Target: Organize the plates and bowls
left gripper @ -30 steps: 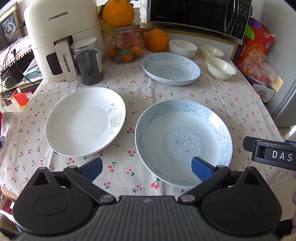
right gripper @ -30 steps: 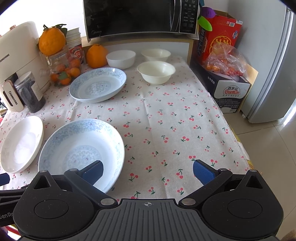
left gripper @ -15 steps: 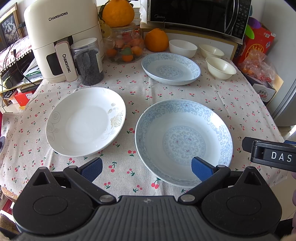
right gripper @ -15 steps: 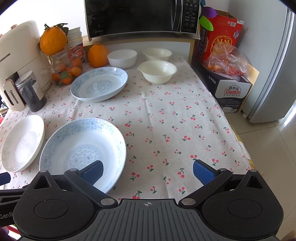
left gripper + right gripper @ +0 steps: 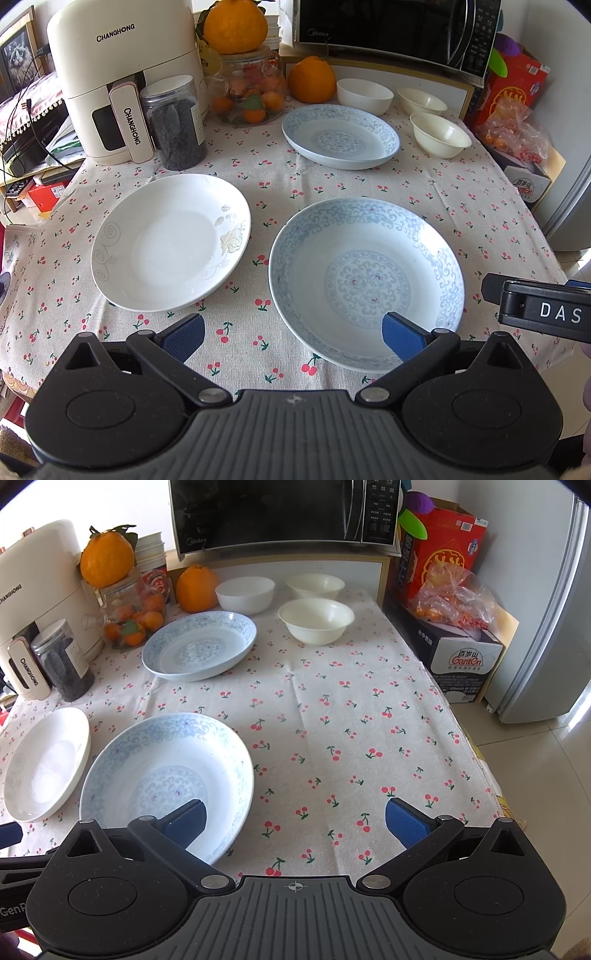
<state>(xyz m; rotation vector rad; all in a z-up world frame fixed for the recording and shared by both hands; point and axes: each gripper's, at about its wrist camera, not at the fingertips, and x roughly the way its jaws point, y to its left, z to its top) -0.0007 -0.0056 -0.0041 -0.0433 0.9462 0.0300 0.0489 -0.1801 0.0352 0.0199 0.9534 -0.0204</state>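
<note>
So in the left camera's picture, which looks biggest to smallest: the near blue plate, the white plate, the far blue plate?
1. Near blue plate, though it sits closest to the camera.
2. White plate.
3. Far blue plate, though distance shrinks it; true sizes are uncertain.

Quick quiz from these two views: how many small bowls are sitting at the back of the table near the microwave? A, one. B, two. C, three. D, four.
C: three small bowls stand apart on the tablecloth below the microwave, a white bowl, a cream bowl behind, and a nearer cream bowl.
</note>
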